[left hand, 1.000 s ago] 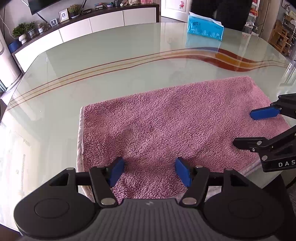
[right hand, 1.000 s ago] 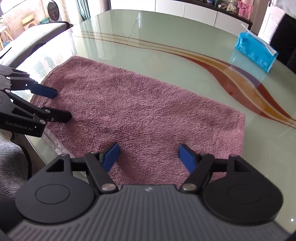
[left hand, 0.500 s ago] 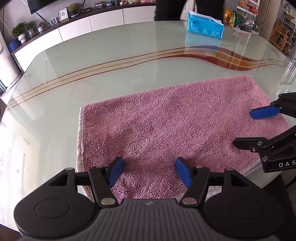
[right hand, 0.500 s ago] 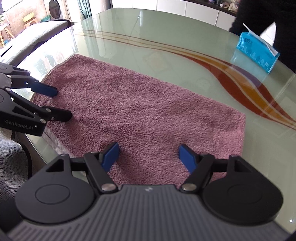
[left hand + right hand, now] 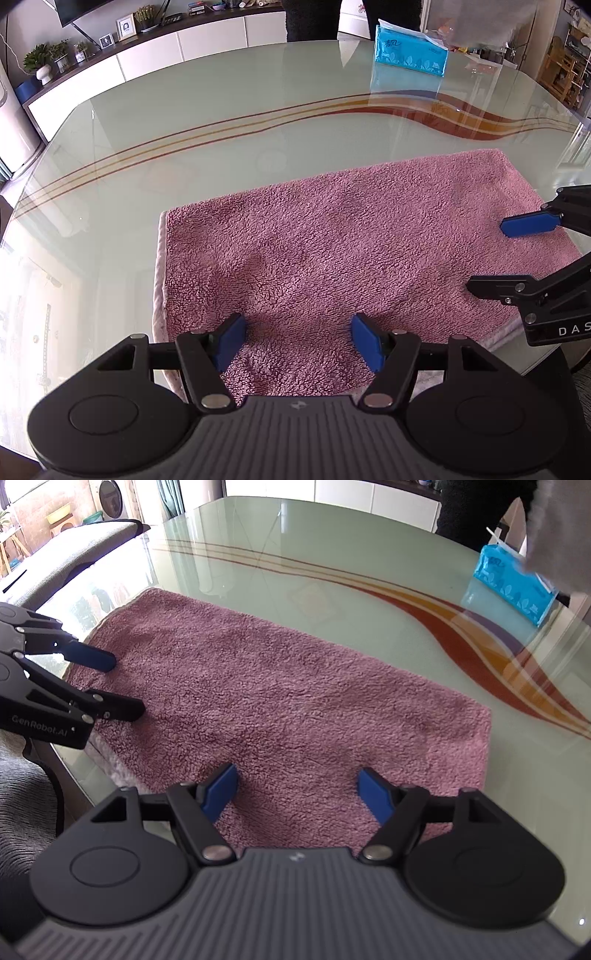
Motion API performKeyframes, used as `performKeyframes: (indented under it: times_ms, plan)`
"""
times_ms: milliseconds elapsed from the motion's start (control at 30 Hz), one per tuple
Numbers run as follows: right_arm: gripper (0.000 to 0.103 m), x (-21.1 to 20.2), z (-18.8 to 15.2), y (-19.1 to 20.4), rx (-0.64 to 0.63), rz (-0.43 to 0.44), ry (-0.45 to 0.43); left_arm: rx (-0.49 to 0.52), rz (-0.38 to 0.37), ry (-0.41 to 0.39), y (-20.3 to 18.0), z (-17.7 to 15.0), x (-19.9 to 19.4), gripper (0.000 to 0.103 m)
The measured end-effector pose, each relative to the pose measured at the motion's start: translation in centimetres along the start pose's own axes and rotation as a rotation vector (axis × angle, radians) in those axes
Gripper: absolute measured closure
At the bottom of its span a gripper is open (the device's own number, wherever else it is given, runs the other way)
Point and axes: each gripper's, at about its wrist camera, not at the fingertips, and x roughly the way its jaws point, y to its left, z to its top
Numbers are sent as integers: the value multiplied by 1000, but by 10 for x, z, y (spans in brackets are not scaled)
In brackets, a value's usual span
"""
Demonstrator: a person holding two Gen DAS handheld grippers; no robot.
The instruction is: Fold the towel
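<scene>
Towel (image 5: pixel 332 251): pink terry cloth, laid flat and unfolded near the front edge of the table; a pale hem is seen along its left end and along the near edge. Also recorded in the right wrist view (image 5: pixel 295 701), where its far right corner lies on the glass just short of the coloured stripes.

Table (image 5: pixel 221 92): pale green glass top with curved brown, orange and purple stripes; room reflections are carried on the surface.

Left gripper (image 5: pixel 297 338): black frame with blue pads, jaws spread wide, positioned over the near-left part of the towel; whether the pads touch the pile cannot be told. It is also seen from the side in the right wrist view (image 5: pixel 122 686), where lettering "GenRobot.AI" is read on its body.

Right gripper (image 5: pixel 297 794): same build, jaws likewise parted, nothing held; positioned over the near-right part of the towel. It is seen at the right edge of the left wrist view (image 5: pixel 487 254), fingertips above the towel's right end.

Tissue pack (image 5: pixel 410 50): blue soft pack, set at the far side of the table, well apart from the towel; also seen in the right wrist view (image 5: pixel 515 590).

Sideboard (image 5: pixel 147 51): white-fronted low cabinet behind the table, carrying small potted plants (image 5: pixel 40 61) and picture frames.

Person (image 5: pixel 310 18): dark clothing, standing beyond the far edge of the table, only partly in view.
</scene>
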Motion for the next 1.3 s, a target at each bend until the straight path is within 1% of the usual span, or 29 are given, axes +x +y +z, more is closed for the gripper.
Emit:
performKeyframes:
  times_ms: [133, 200, 267, 567, 667, 733, 767, 933, 1033, 1167, 1300]
  plan:
    - [28, 0, -1, 0, 0, 1, -2, -2, 5, 1, 0, 0, 0, 32]
    - [28, 0, -1, 0, 0, 1, -1, -7, 17, 1, 1, 0, 2, 24]
    - [28, 0, -1, 0, 1, 1, -1, -17, 23, 5, 3, 0, 3, 21]
    - [27, 0, -2, 0, 13, 0, -17, -31, 38, 24, 2, 3, 3, 21]
    - [25, -3, -7, 2, 36, -19, -45, -63, 50, 30, 1, 3, 2, 21]
    - [19, -8, -10, 3, 45, -43, -66, -90, 55, 33, 1, 3, 1, 21]
    - [19, -12, -13, 3, 53, -55, -80, -102, 53, 34, 1, 3, 1, 21]
    - [17, -41, -30, -26, 140, -86, -132, -147, 1, 47, 5, 4, -5, 21]
    - [17, -59, -41, -45, 193, -104, -162, -142, -6, 40, 5, 2, -12, 20]
    - [18, -69, -60, -69, 247, -81, -132, -124, -12, 21, 2, -1, -21, 20]
    - [27, -70, -75, -83, 306, -38, -101, -79, -21, -7, -5, -3, -28, 20]
